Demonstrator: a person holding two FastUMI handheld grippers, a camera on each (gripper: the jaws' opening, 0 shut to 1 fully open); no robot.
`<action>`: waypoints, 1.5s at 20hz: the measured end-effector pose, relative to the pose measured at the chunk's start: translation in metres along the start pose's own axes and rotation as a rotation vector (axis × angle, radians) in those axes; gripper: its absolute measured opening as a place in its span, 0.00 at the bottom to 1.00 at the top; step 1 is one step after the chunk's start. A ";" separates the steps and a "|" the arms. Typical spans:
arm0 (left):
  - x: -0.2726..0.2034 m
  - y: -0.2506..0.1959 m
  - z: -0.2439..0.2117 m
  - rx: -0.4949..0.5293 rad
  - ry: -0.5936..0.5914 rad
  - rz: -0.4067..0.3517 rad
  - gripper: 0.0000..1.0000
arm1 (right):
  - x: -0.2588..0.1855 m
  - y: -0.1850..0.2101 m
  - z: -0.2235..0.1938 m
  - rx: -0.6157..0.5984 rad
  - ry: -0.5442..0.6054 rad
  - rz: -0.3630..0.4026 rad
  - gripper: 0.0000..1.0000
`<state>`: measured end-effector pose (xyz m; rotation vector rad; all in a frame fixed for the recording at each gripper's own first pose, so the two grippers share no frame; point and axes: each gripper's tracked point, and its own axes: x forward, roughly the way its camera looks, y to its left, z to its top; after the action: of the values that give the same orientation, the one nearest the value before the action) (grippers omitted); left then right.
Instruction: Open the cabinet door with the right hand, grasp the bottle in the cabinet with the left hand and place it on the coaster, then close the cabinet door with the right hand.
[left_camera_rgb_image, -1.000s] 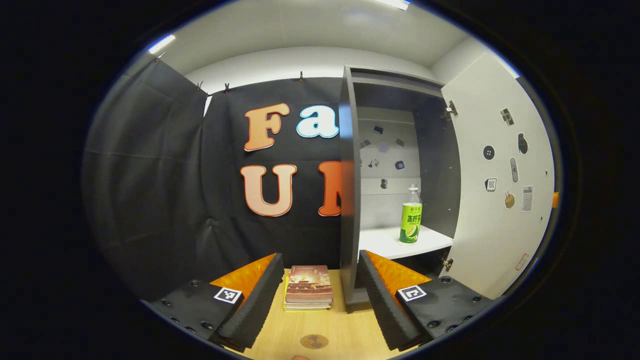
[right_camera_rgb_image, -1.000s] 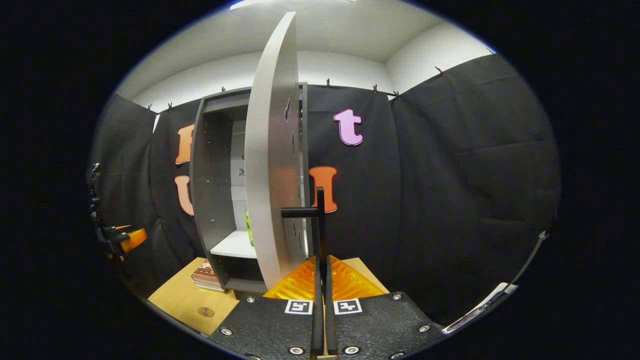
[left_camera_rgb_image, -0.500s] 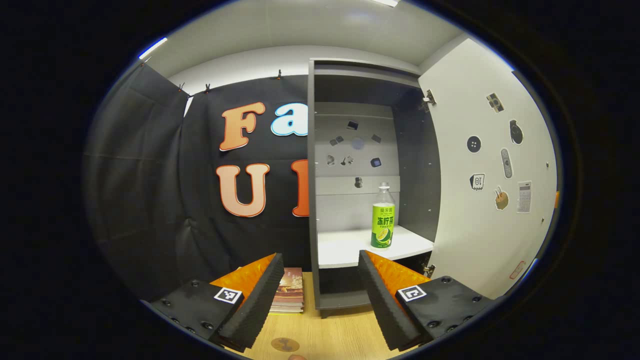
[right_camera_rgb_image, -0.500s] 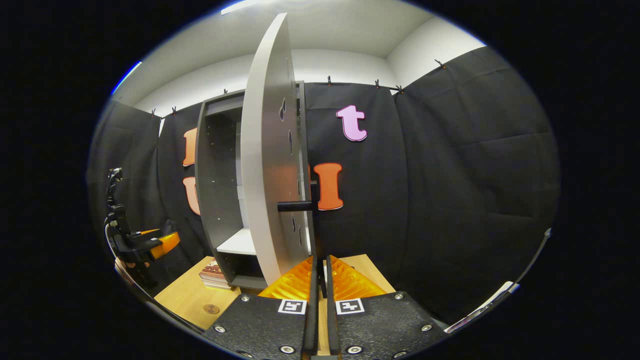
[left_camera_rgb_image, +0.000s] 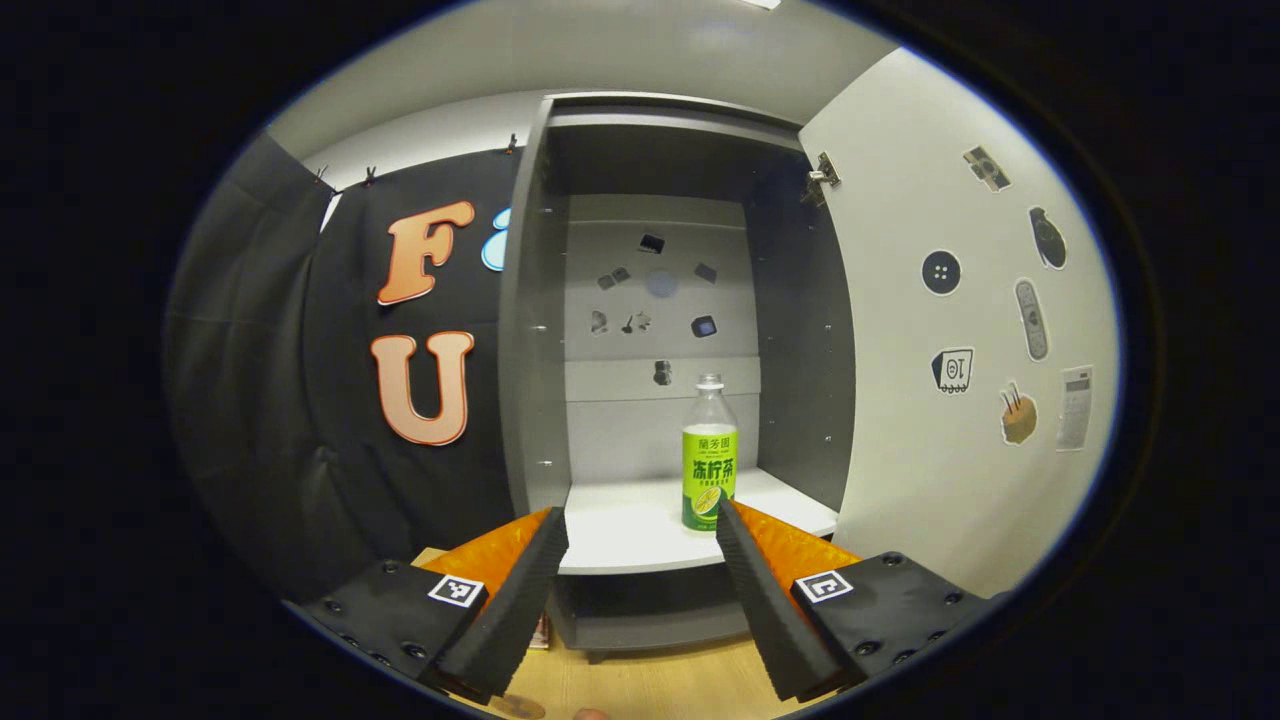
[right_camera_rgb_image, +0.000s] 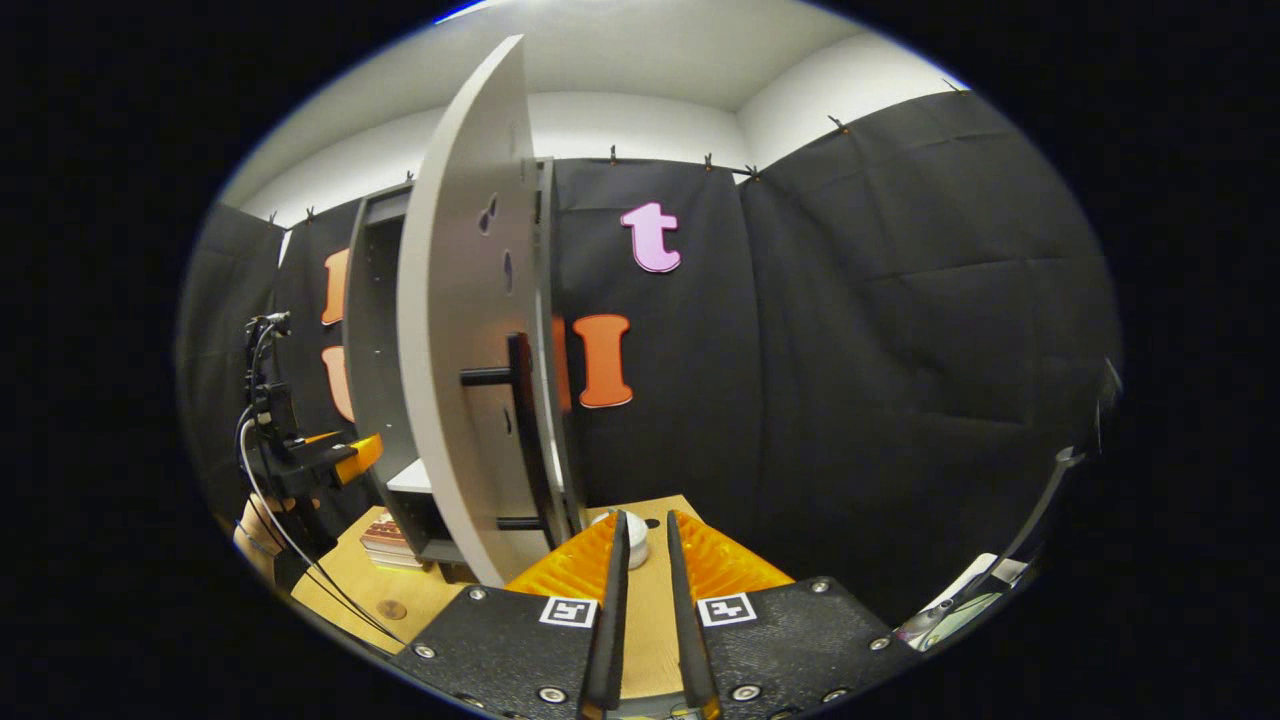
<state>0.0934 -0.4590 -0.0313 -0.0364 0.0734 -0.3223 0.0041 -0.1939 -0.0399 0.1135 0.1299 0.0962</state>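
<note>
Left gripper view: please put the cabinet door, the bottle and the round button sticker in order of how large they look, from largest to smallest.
1. Door, largest by far, though it is also nearest to the camera.
2. Bottle.
3. Button sticker, smallest.

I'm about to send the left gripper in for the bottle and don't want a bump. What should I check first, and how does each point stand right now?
1. Cabinet door swung wide, clear of the opening: ok.
2. Bottle upright on the white shelf, nothing beside it: ok.
3. Left gripper open, gap wider than the bottle: ok.
4. Bottle centred in that gap: not ok, it sits close to one finger.
5. Right gripper off the door handle: ok, nearly shut on nothing.
6. Coaster bare on the table: ok.
</note>
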 end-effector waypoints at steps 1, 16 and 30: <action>0.010 -0.008 0.001 -0.005 -0.002 -0.013 0.98 | 0.001 -0.005 0.000 0.003 0.001 -0.015 0.23; 0.168 -0.052 -0.018 0.006 0.070 -0.054 0.98 | 0.023 -0.051 -0.003 0.007 0.005 -0.144 0.99; 0.131 -0.046 0.002 -0.009 0.027 -0.078 0.78 | 0.034 -0.054 -0.007 0.010 0.016 -0.167 0.99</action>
<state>0.2034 -0.5445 -0.0354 -0.0436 0.1006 -0.4002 0.0419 -0.2431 -0.0571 0.1118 0.1558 -0.0698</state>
